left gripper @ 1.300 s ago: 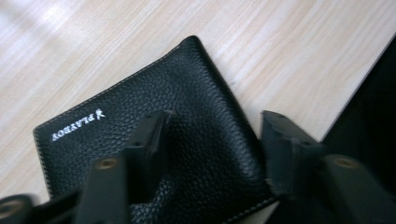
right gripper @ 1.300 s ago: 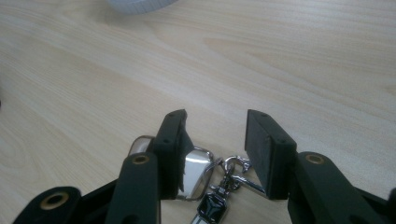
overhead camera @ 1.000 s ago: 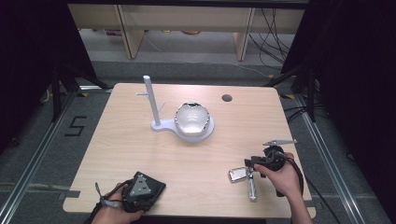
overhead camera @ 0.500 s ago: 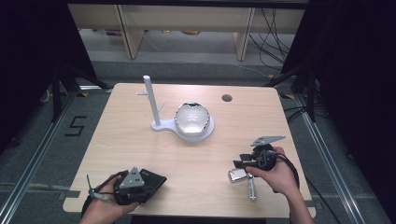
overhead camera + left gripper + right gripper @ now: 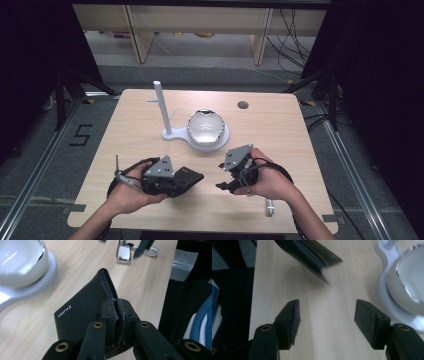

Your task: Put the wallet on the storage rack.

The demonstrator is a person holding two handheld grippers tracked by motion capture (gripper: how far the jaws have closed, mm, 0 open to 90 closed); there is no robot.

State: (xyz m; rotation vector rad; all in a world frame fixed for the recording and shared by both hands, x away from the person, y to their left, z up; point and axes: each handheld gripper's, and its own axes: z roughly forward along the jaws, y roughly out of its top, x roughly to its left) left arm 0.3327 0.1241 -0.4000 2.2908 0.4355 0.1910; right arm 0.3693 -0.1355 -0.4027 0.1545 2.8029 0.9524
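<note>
A black leather wallet (image 5: 189,177) is held just above the table's near left part, with my left gripper (image 5: 174,180) shut on its edge. In the left gripper view the pads (image 5: 111,312) pinch the wallet (image 5: 82,312), whose white lettering faces up. My right gripper (image 5: 222,176) hovers to the right of the wallet and points towards it. Its jaws have just been opening and stand wide apart with nothing between them (image 5: 327,315). The wallet's corner (image 5: 312,252) is blurred ahead of them.
A white stand (image 5: 170,134) with an upright post (image 5: 159,105) and a round silver-white dish (image 5: 205,125) sits mid-table. A metal key piece (image 5: 270,207) lies by the right forearm and a silver fob (image 5: 123,253) lies nearby. A cable hole (image 5: 243,105) marks the far right.
Both hands rose and moved towards the table's middle. The left gripper lifted the wallet. The right gripper left the metal piece behind, swung left and spread its jaws.
</note>
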